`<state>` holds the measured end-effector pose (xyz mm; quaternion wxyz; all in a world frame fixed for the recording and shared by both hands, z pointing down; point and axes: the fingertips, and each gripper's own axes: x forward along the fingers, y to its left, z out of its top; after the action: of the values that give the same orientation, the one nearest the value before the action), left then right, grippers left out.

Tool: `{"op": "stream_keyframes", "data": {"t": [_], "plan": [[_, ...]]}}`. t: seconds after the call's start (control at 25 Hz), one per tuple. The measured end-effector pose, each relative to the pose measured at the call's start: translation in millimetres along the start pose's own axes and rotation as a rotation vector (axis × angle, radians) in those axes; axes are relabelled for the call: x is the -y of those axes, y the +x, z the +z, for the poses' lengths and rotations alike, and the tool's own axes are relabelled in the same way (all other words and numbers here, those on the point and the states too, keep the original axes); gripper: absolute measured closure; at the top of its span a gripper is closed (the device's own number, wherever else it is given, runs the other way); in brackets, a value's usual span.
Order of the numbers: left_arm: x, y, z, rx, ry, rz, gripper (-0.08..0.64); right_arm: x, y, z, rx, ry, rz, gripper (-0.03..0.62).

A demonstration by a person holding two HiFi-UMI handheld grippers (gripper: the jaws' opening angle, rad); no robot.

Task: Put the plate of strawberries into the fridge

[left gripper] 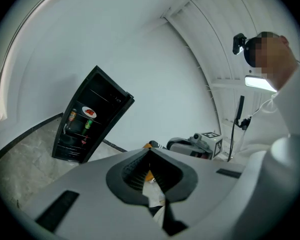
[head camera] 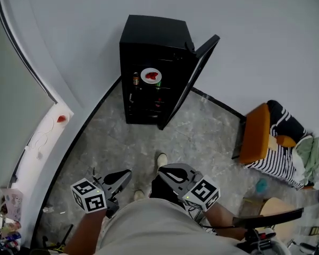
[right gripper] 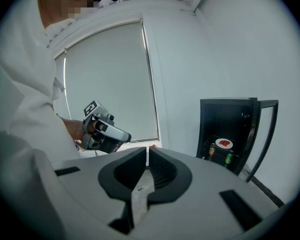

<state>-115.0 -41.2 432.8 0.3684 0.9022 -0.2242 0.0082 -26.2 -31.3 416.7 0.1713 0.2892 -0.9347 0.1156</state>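
White plate [head camera: 151, 76] sits in the fridge [head camera: 154, 33], straight ahead, well apart from my left fingers [head camera: 120, 178] and right fingers [head camera: 169, 173], both shut, empty; right nearer the door [head camera: 196, 73].

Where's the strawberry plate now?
In the head view's upper middle, the plate of strawberries sits inside the open fridge, beside a bottle and can.

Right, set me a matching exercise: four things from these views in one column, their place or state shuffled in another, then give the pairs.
Column one
1. plate of strawberries
2. fridge door
3. left gripper
4. orange chair

Column two
A. jaws shut, nothing held
B. next to striped cloth
C. standing open
D. on a shelf inside the fridge

Pairs: 1-D, 2-C, 3-A, 4-B
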Motion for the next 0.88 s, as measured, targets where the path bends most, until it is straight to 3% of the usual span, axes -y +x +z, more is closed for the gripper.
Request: {"op": "stream_keyframes", "data": {"t": [0.48,0.88], "plan": [[25.9,-24.3,-19.0,-0.019,0.047,-0.007,0.548,-48.5,-5.5,-3.4,-0.004,-0.036,0.019,0.566],[31.9,-21.9,-26.7,-0.033,0.067,-0.018,0.548,-57.2,-12.9,-5.8,0.002,-0.040,0.013,0.568]]}}
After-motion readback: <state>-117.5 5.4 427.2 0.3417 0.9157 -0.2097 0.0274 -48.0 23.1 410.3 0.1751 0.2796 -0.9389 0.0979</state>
